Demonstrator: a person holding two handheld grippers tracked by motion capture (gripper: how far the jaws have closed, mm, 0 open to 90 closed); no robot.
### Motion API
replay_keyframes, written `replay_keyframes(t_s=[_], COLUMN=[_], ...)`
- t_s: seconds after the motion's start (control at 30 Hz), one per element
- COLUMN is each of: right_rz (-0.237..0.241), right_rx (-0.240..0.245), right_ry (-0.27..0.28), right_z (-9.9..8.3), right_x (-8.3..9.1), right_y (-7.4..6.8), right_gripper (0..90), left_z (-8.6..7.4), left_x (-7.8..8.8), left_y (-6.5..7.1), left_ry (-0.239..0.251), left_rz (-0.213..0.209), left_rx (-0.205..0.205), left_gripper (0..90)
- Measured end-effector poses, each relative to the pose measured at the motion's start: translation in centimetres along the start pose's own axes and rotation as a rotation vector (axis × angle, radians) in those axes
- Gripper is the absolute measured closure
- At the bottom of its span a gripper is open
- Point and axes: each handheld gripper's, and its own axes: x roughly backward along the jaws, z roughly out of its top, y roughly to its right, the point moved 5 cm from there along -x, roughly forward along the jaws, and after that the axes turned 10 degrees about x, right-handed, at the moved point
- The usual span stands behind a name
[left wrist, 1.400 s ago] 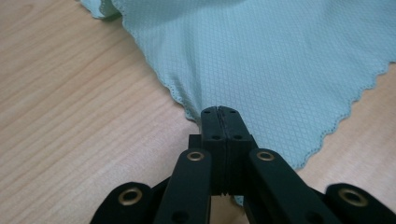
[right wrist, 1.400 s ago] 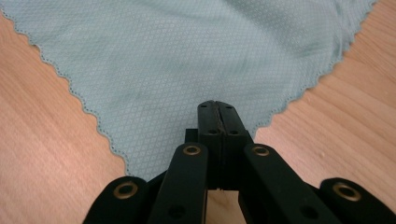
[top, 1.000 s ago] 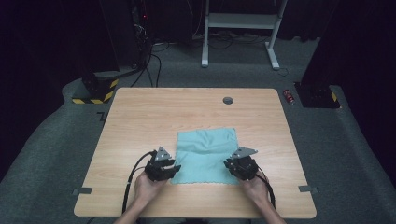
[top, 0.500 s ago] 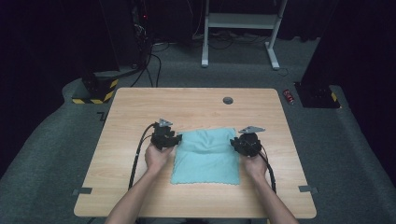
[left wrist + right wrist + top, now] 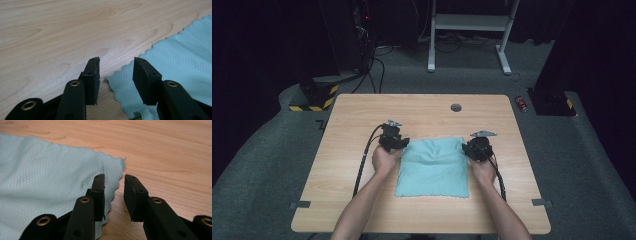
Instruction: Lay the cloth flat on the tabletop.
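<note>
A teal cloth (image 5: 432, 167) lies flat on the wooden table (image 5: 422, 110), a little right of centre. My left gripper (image 5: 393, 139) is at the cloth's far left corner and my right gripper (image 5: 477, 147) at its far right corner. In the left gripper view the gripper (image 5: 117, 63) stands open, with the scalloped corner of the cloth (image 5: 180, 57) lying on the wood under the gap. In the right gripper view the gripper (image 5: 114, 179) is open and its jaws have just been opening. The edge of the cloth (image 5: 50, 175) runs beneath them, touched by neither pad.
A round cable hole (image 5: 456, 107) sits near the table's far edge. Grey tape marks (image 5: 302, 204) are stuck near the front corners. Beyond the table are a yellow-and-black striped box (image 5: 312, 97), floor cables and a white frame (image 5: 467, 30).
Both hands have moved away from the person, from the cloth's near corners to its far corners. The right jaws stand wider apart.
</note>
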Motion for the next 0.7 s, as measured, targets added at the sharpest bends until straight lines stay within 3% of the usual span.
replay_keyframes(t_s=[0.17, 0.2, 0.37, 0.43, 0.5, 0.53, 0.6, 0.7], right_rz=[0.009, 0.010, 0.000, 0.028, 0.032, 0.023, 0.021, 0.018], right_rx=[0.015, 0.022, 0.021, -0.016, -0.013, -0.004, -0.002, 0.013], right_ry=[0.006, -0.024, -0.037, -0.058, -0.090, -0.075, -0.109, -0.114], right_z=[1.3, 1.5, 1.9, 2.0, 2.3, 2.5, 2.4, 2.5], right_x=[0.7, 0.4, -0.2, -0.9, -1.8, -2.0, -2.8, -2.8], right_y=[0.0, 0.0, 0.1, 0.1, 0.1, 0.1, 0.1, 0.0], right_gripper=[67.8, 66.2, 65.0, 61.6, 61.1, 61.4, 61.8, 66.6], left_z=[-0.4, -0.5, -0.5, -0.4, -0.2, -0.2, -0.2, -0.3], left_x=[-0.5, -0.6, -0.8, -1.0, -1.2, -1.4, -1.5, -1.5], left_y=[-0.3, -0.2, -0.4, -0.6, -0.4, -0.2, 0.1, 0.4], left_ry=[-0.035, -0.034, -0.045, -0.036, -0.035, -0.034, -0.041, -0.037], left_rz=[0.016, 0.018, 0.028, 0.022, -0.009, -0.007, 0.024, 0.017], left_rx=[-0.001, -0.004, -0.010, -0.011, 0.006, -0.031, -0.095, -0.106], left_gripper=[55.8, 55.6, 55.5, 57.2, 58.6, 59.8, 63.4, 67.5])
